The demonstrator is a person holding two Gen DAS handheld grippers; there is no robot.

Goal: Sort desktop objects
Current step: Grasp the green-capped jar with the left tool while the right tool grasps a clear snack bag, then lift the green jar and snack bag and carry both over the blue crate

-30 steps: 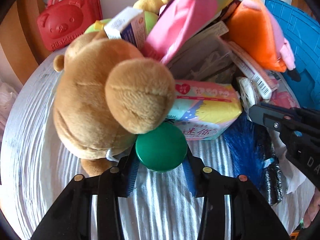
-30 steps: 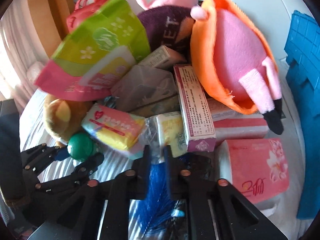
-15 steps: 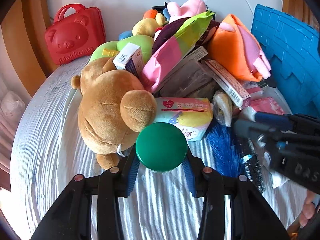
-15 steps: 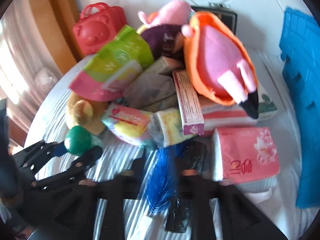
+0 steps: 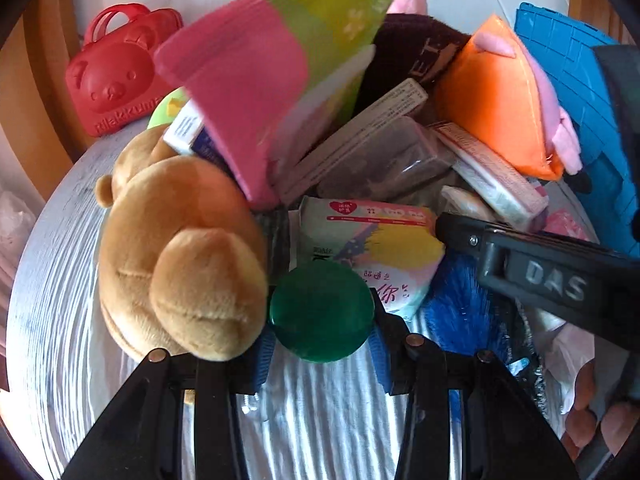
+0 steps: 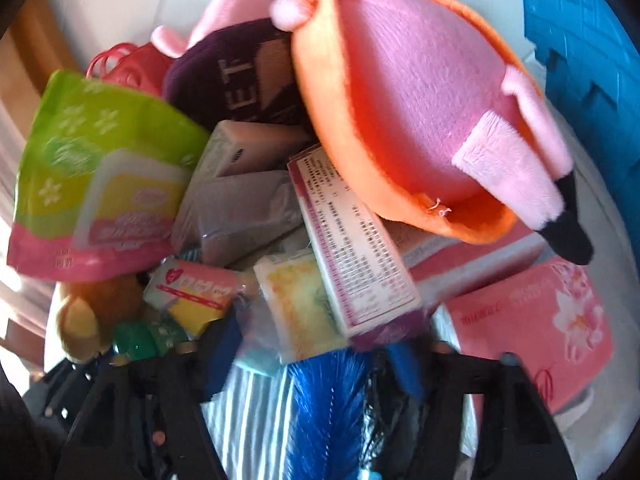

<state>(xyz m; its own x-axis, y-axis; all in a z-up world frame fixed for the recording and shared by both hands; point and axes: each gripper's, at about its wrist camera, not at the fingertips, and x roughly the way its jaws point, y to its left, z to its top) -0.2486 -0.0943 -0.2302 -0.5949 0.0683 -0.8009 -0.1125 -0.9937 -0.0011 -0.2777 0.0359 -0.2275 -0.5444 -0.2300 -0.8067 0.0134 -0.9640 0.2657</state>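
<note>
Risks, itemised. Round green plastic cap point(image 5: 322, 310), clamped between the blue pads of the left tongs point(image 5: 322, 354), low at six o'clock over the striped white table point(image 5: 332, 420): smooth and domed, it could squirt out if the hold slackens. Tan plush bear point(image 5: 176, 256) touches it at nine o'clock and may be dragged along. Right tongs point(image 6: 316, 364) closing around the blue feather-like brush point(image 6: 324, 408); whether the pads bite yet, I cannot tell; soft bristles could slip through. Above, at twelve o'clock, a leaning heap: pink-and-green pouch point(image 5: 276, 80), printed cardboard carton point(image 6: 352, 240), orange-and-pink plush toy point(image 6: 412, 100), pink tissue pack point(image 6: 532, 328). Tugging the brush could topple the carton. Blue plastic crate point(image 5: 576, 92) stands at two o'clock, red bear-faced case point(image 5: 116, 84) at ten.
</note>
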